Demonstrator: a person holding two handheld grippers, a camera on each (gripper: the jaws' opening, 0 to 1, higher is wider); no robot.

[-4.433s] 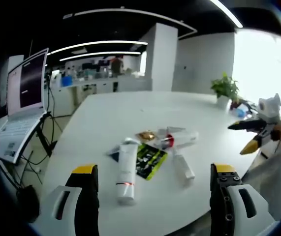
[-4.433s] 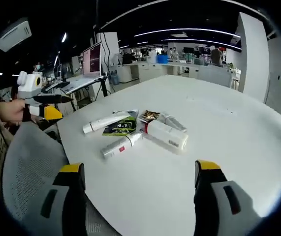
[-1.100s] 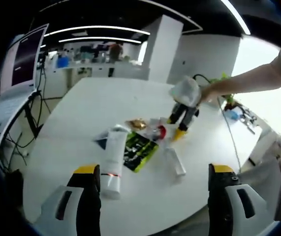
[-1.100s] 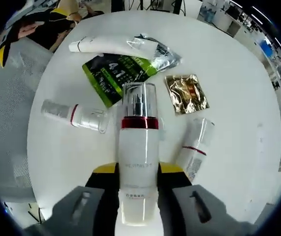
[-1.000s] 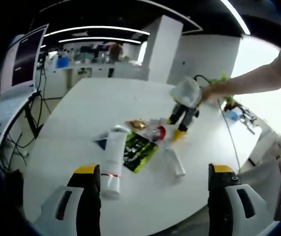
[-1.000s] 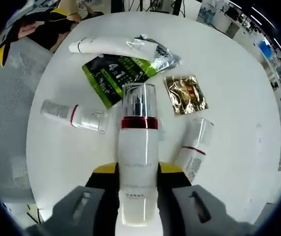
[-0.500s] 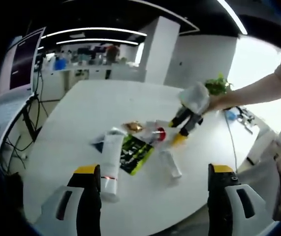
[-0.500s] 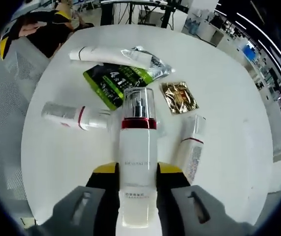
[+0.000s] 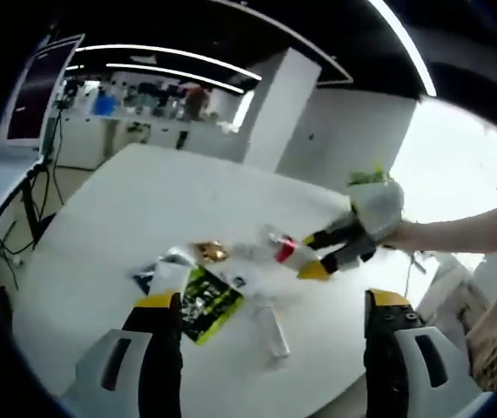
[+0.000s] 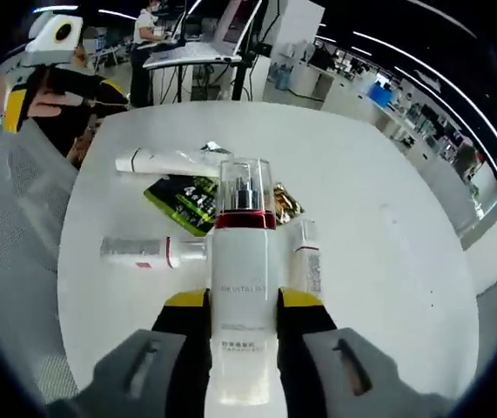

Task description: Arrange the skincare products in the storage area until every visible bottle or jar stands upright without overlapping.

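Note:
My right gripper (image 10: 244,300) is shut on a white pump bottle (image 10: 244,261) with a red collar and a clear cap, held above the table. In the left gripper view the same bottle (image 9: 285,251) hangs tilted over the pile, in the right gripper (image 9: 331,251). On the white table (image 10: 379,287) lie a long white tube (image 10: 165,161), a green sachet (image 10: 187,200), a gold sachet (image 10: 287,205), a small tube with a red band (image 10: 152,251) and a white bottle (image 10: 307,261) on its side. My left gripper (image 9: 270,300) is open, near the table's front edge.
A grey mesh chair back (image 10: 13,244) stands at the table's edge. A laptop on a stand (image 10: 200,43) is beyond the table. A potted plant (image 9: 370,174) sits at the far side. A person's arm (image 9: 457,231) reaches in from the right.
The right gripper has lifted the pump bottle up off the pile and away from the table. The left gripper's view has tilted and swung towards the right.

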